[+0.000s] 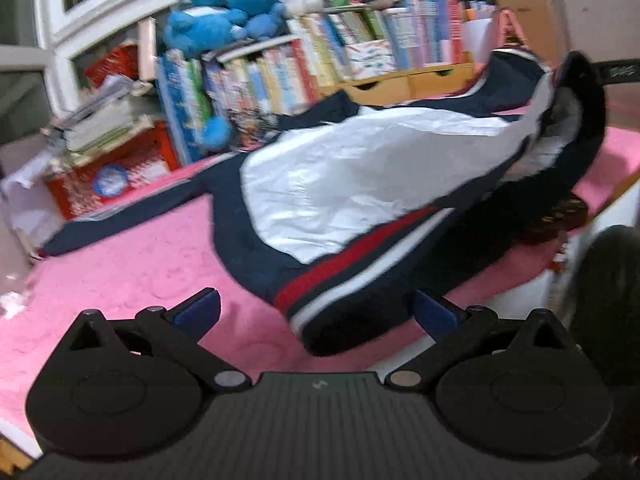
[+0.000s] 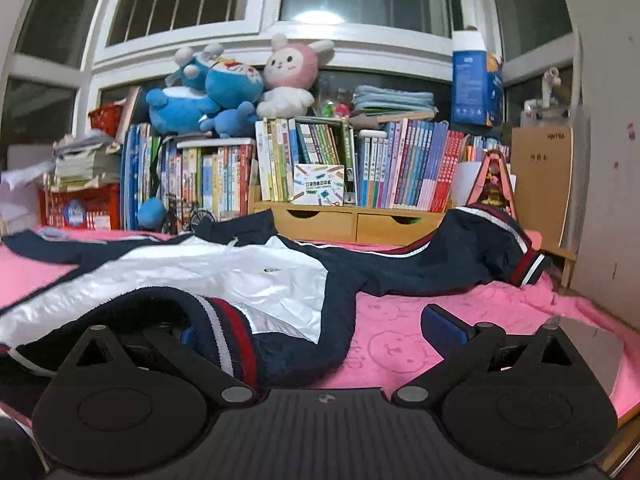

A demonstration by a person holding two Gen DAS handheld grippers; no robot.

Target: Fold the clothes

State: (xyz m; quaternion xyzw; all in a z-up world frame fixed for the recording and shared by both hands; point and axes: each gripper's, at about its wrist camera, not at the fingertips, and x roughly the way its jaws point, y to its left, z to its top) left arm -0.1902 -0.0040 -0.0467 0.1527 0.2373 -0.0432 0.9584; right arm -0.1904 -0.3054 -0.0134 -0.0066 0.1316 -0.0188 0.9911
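Note:
A navy and white jacket (image 1: 352, 184) with red and white striped trim lies spread on a pink blanket (image 1: 132, 264). My left gripper (image 1: 316, 314) is open; the jacket's striped hem corner lies between its blue pads. In the right wrist view the jacket (image 2: 224, 272) lies across the blanket (image 2: 420, 344), one sleeve (image 2: 480, 252) stretched to the right. My right gripper (image 2: 308, 332) is open; the striped hem (image 2: 228, 332) drapes over its left finger and hides that pad. The right pad (image 2: 444, 326) is bare above the blanket.
Shelves of books (image 2: 320, 168) with plush toys (image 2: 224, 88) on top stand behind the bed. A red crate (image 2: 80, 208) with stacked papers is at back left. A cardboard box (image 2: 540, 184) and a wall are at right. A wooden drawer unit (image 2: 352, 222) borders the blanket's far edge.

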